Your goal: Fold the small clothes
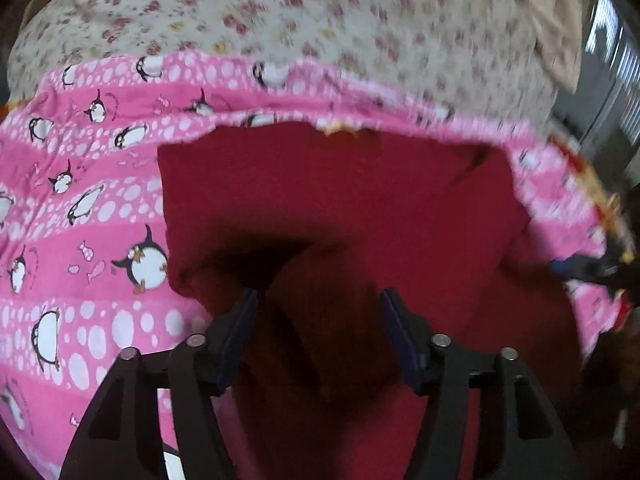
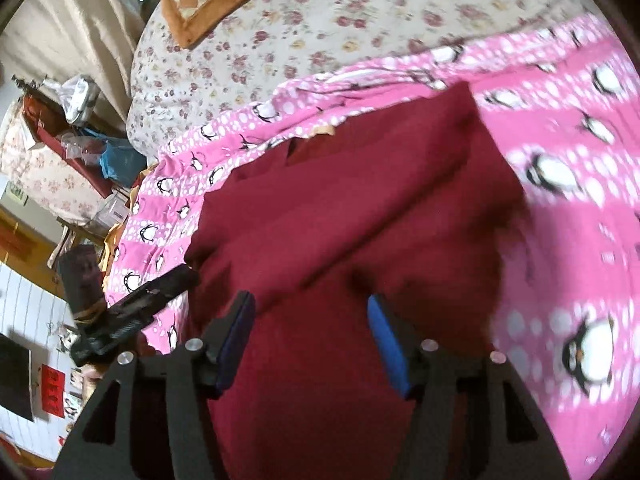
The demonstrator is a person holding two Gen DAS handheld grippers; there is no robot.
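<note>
Your dark red garment (image 1: 340,200) lies flat on the pink penguin-print blanket (image 1: 80,184), which covers the near part of the bed over the floral sheet (image 1: 280,12). From the right wrist view it already looks folded over on itself, with a diagonal fold running across it and its far edge close to the blanket's far hem, so you seem to be between folds, having just laid one down.

Your left gripper (image 1: 320,300) is released: its pads stand apart above the near part of the cloth, with a raised ridge of fabric in the gap but nothing pressing on it. Your right gripper (image 2: 312,308) is released too, hovering over the near edge with the cloth beneath it and no pinch visible. In the right wrist view the left gripper's dark fingers show at the garment's left corner.

For the next fold, you will likely need each gripper to close on an edge or corner on its own side of the near hem, catching every layer. Both views are blurred, so the exact edge lines are hard to read; check both layers are caught before you lift, or the fold may slide open
</note>
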